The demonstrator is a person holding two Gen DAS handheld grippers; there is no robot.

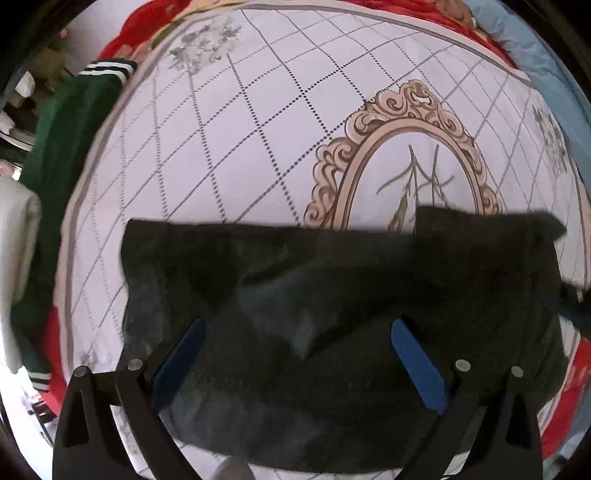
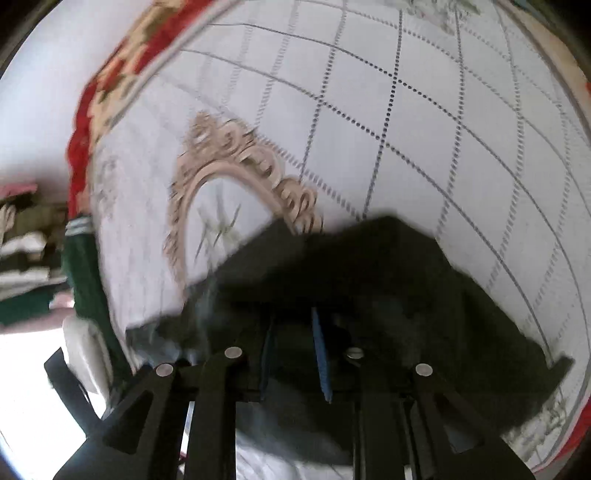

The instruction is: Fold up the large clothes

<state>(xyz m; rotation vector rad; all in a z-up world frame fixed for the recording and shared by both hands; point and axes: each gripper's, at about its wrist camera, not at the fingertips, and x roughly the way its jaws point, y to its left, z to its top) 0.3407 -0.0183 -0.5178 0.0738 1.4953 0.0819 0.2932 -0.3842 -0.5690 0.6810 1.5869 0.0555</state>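
Observation:
A large black garment (image 1: 332, 295) lies folded on a white quilted bedspread (image 1: 258, 147) with a dotted grid and an ornate oval motif. My left gripper (image 1: 297, 325) hovers over the garment with its blue-padded jaws wide apart and nothing between them. In the right wrist view the same black garment (image 2: 388, 266) fills the lower middle. My right gripper (image 2: 293, 321) has its blue pads close together with black cloth bunched between them. That view is motion-blurred.
A green garment with white stripes (image 1: 62, 129) hangs over the bed's left edge, and shows in the right wrist view (image 2: 85, 266). A red floral blanket (image 1: 147, 33) lies under the bedspread. A light blue cloth (image 1: 535, 55) is at the far right. A white cloth (image 1: 18, 240) sits at the left.

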